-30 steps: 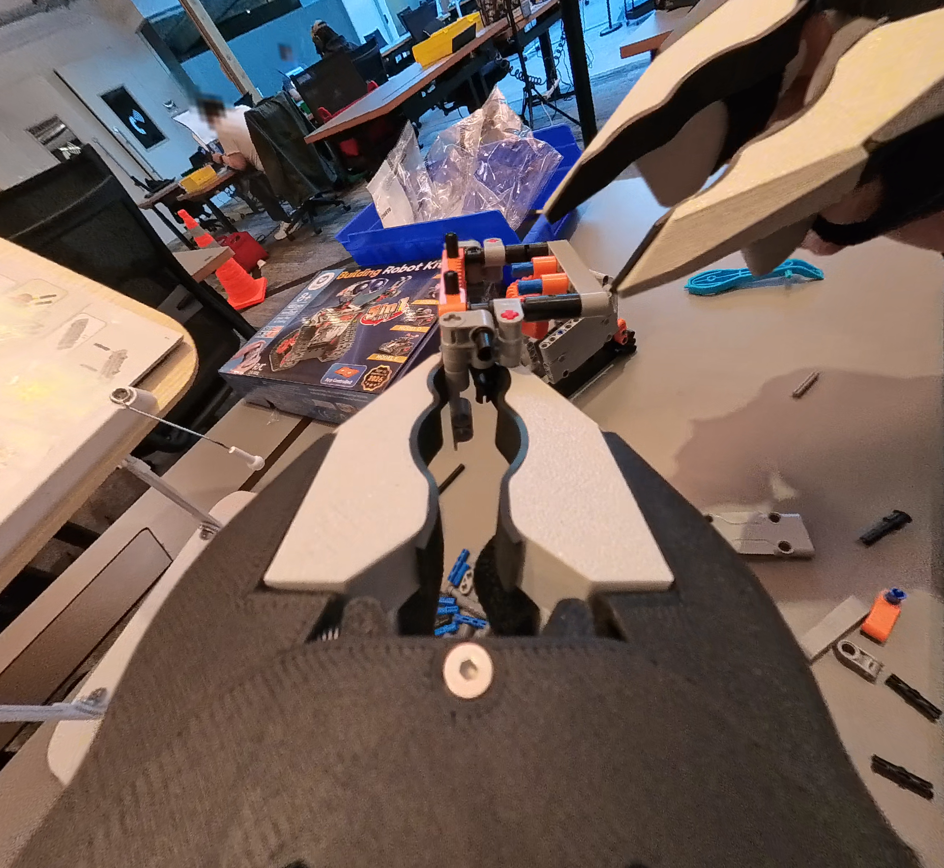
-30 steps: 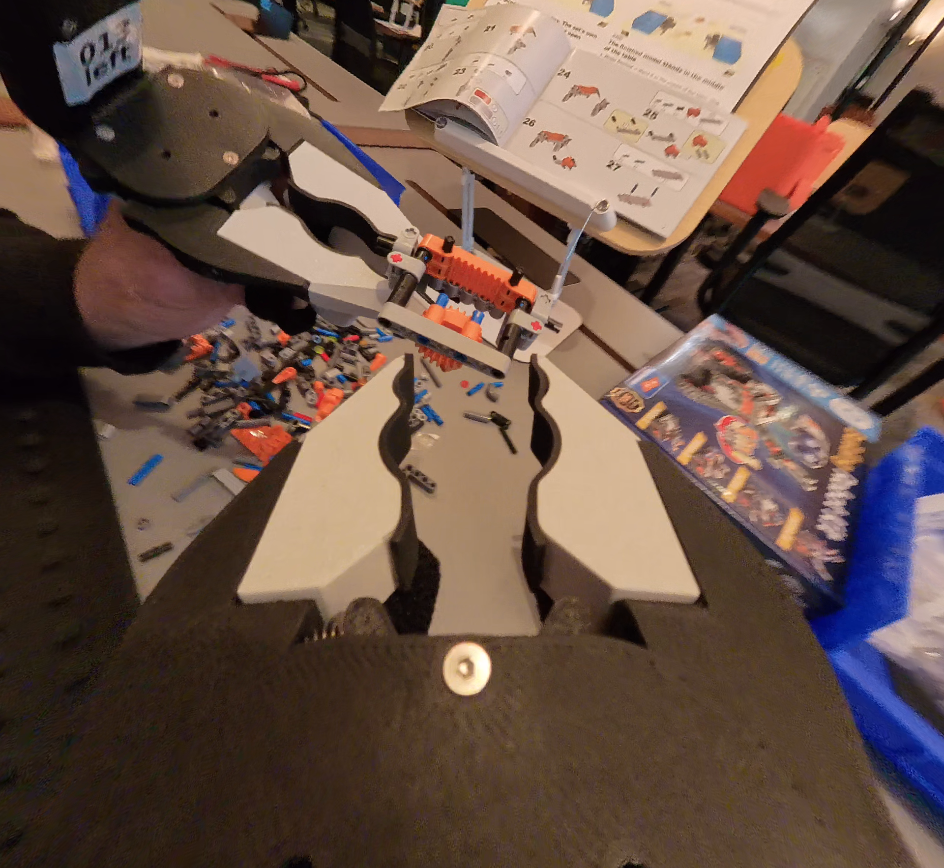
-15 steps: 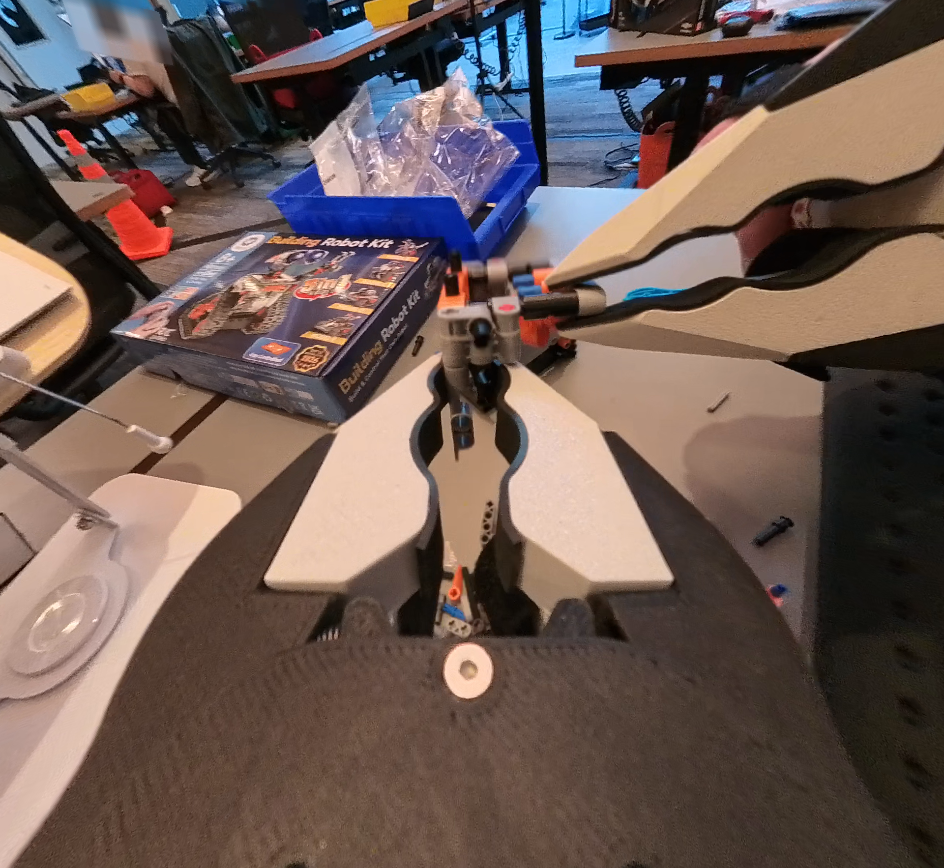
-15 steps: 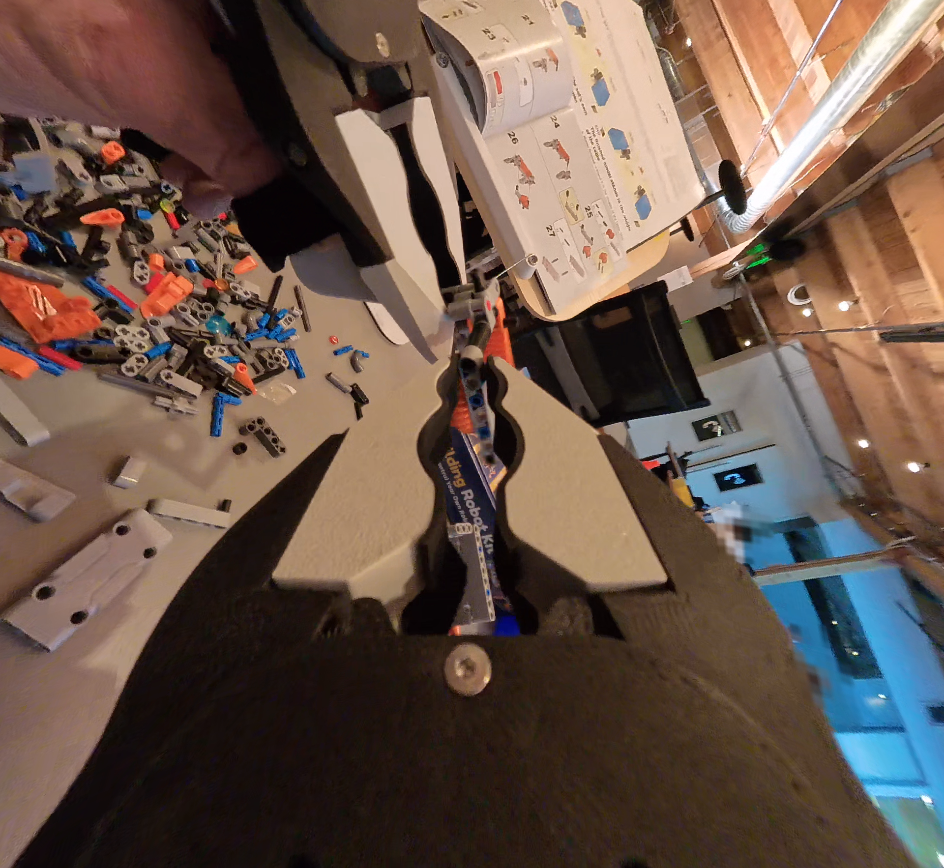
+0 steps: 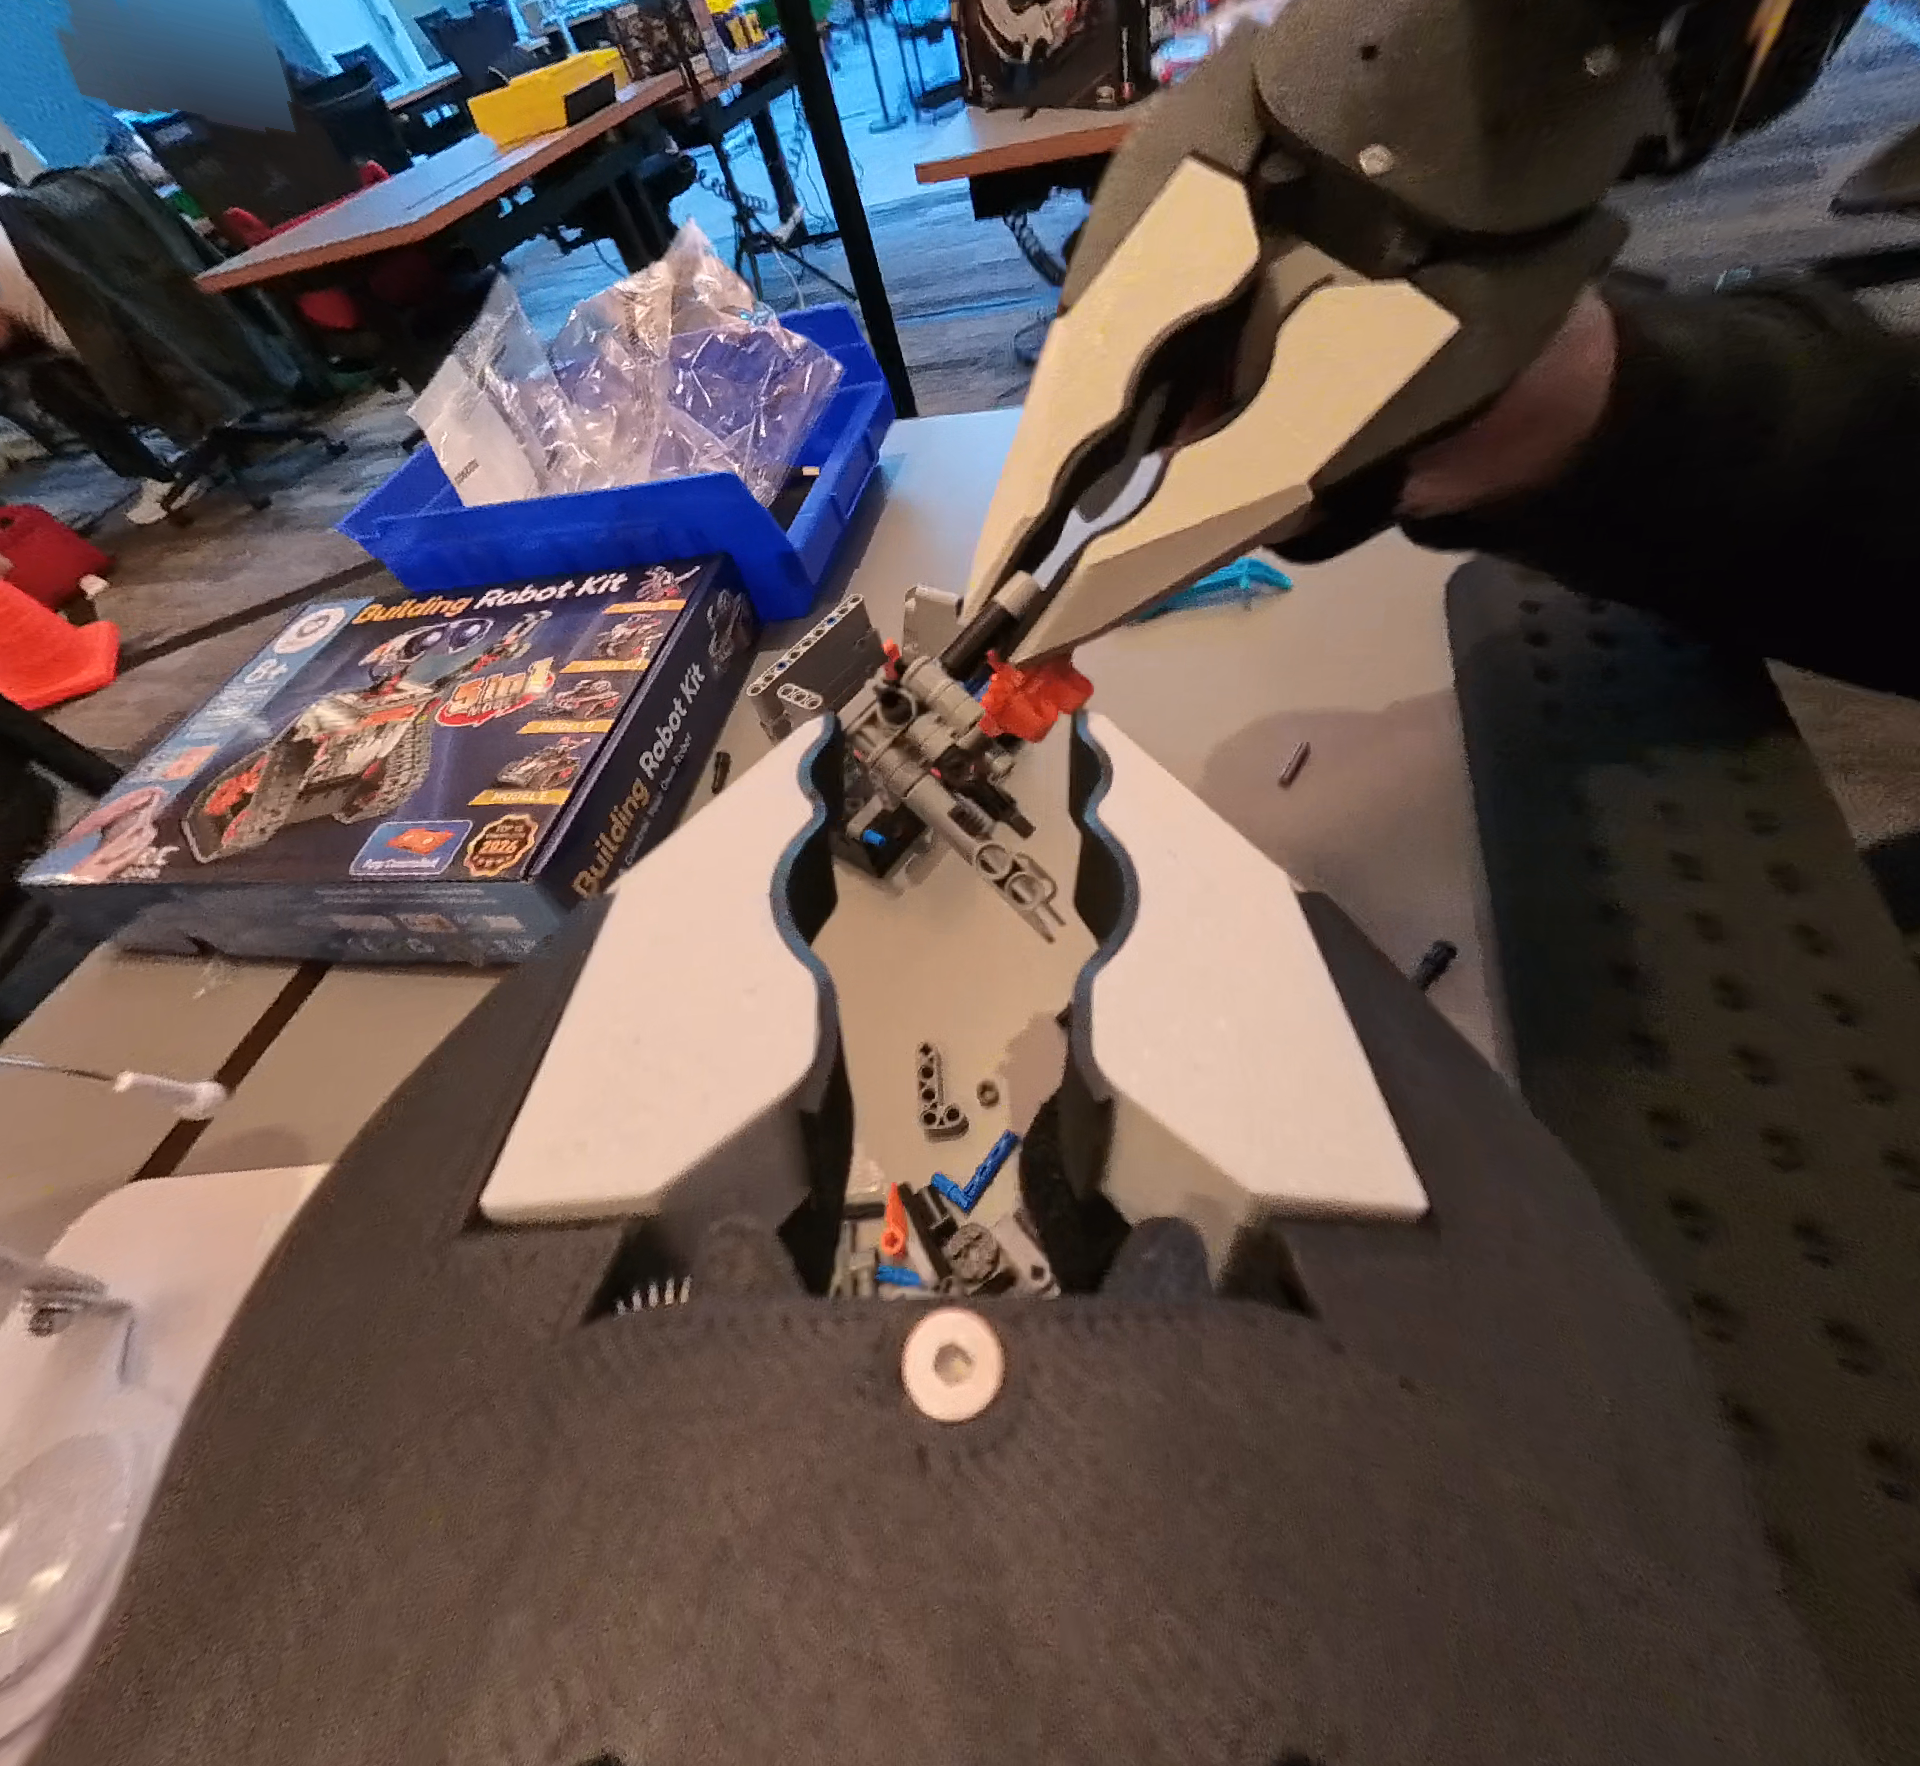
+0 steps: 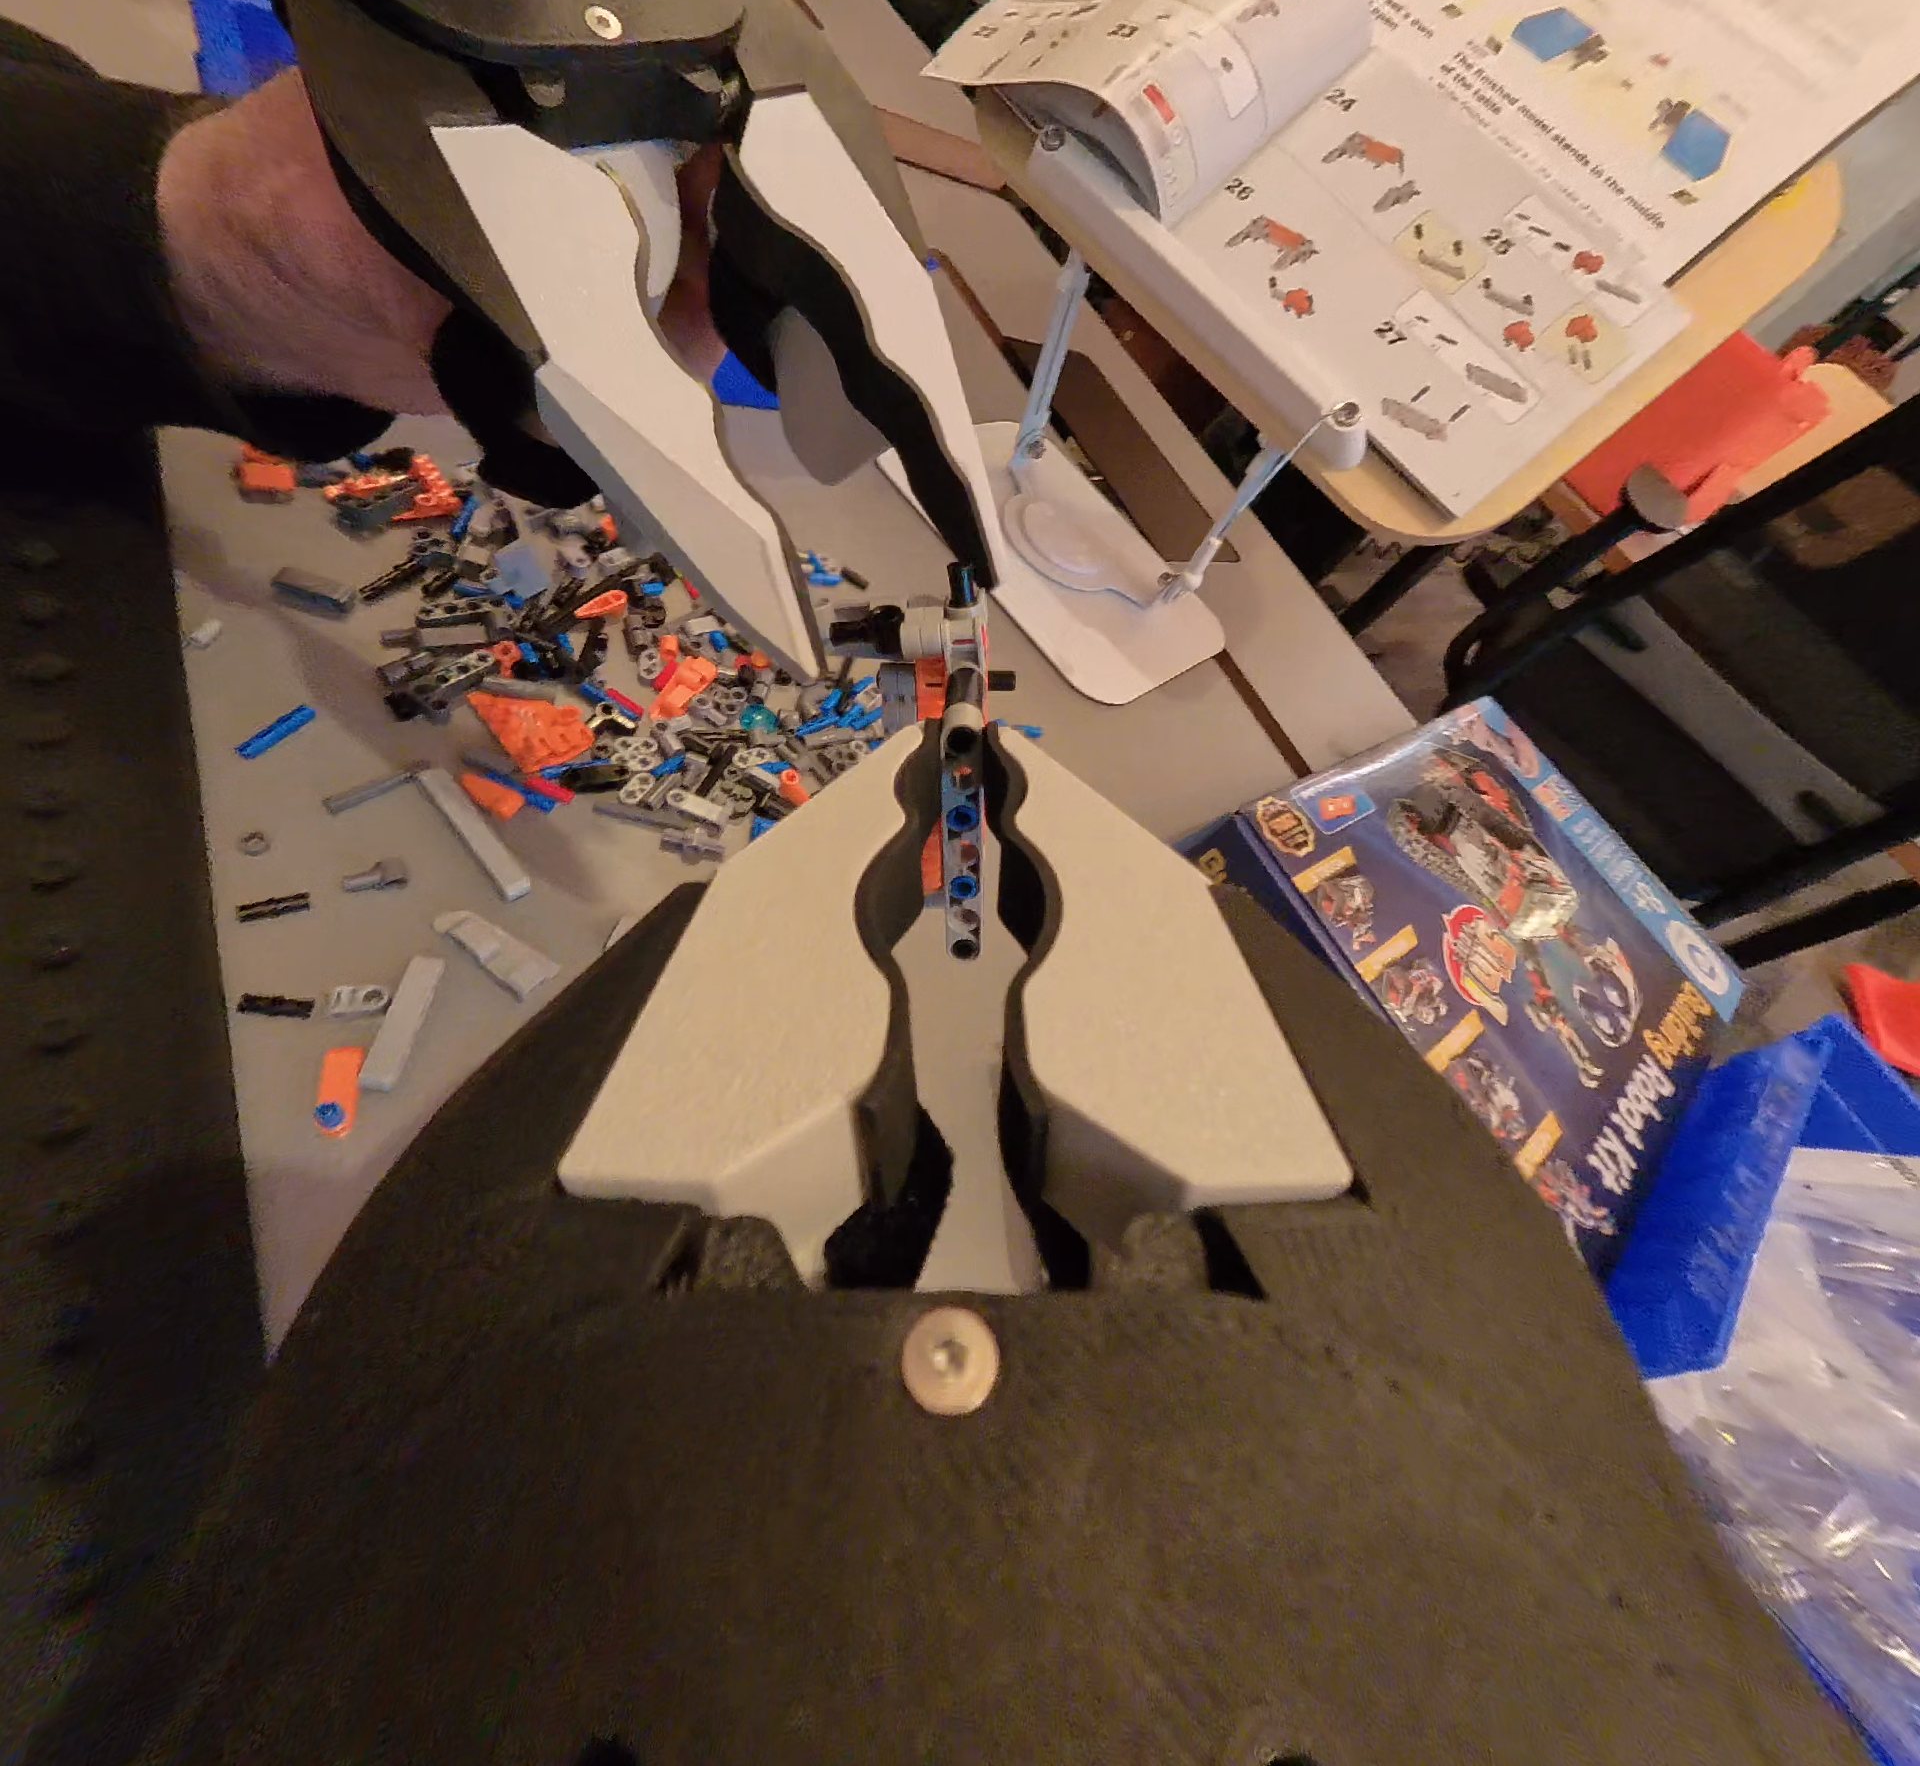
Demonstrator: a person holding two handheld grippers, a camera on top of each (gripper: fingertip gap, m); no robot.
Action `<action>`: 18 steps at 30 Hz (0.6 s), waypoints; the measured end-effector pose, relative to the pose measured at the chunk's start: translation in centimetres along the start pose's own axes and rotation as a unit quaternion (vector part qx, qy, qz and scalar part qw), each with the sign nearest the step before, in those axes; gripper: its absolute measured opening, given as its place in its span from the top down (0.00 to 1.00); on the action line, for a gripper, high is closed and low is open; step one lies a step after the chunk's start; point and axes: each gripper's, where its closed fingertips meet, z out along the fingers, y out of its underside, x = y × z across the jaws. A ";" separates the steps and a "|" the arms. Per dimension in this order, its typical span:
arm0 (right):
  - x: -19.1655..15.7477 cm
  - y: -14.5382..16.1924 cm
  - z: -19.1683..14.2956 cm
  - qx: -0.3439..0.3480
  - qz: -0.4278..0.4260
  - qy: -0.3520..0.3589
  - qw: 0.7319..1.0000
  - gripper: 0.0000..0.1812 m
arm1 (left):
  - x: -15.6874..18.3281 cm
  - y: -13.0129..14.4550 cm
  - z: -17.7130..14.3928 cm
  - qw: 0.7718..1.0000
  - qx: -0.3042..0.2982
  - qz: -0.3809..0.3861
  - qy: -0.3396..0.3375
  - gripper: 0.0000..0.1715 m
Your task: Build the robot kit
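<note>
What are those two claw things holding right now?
Left gripper: open, around the brick assembly, not clamping it.
Right gripper: shut on the brick assembly.

Grey-black-orange brick assembly (image 6: 940, 677) showing blue pins in its grey beam. Gripper fingers (image 6: 769, 978) showing pale grey over black bodies. Loose parts pile (image 6: 582, 677) toward the table's left edge mixing orange, blue, grey, black. Kit box (image 5: 416, 729) showing dark blue with orange lettering; bin (image 5: 623, 532) showing bright blue.
</note>
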 end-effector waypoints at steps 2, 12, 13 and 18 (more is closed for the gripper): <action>-0.4 0.2 -0.1 -0.005 0.000 -0.018 1.000 0.97 | 0.4 0.5 0.3 0.999 -0.021 0.034 -0.006 0.78; -2.4 0.4 0.0 -0.023 -0.029 -0.076 0.996 0.97 | 2.0 2.7 1.3 0.993 -0.081 0.076 0.027 0.79; -2.5 0.6 0.1 -0.027 -0.033 -0.076 0.996 0.97 | 2.0 3.0 1.4 0.992 -0.090 0.080 0.025 0.79; -3.2 0.9 0.4 -0.022 -0.022 -0.098 0.995 0.97 | 2.5 3.6 1.3 0.992 -0.093 0.074 0.046 0.83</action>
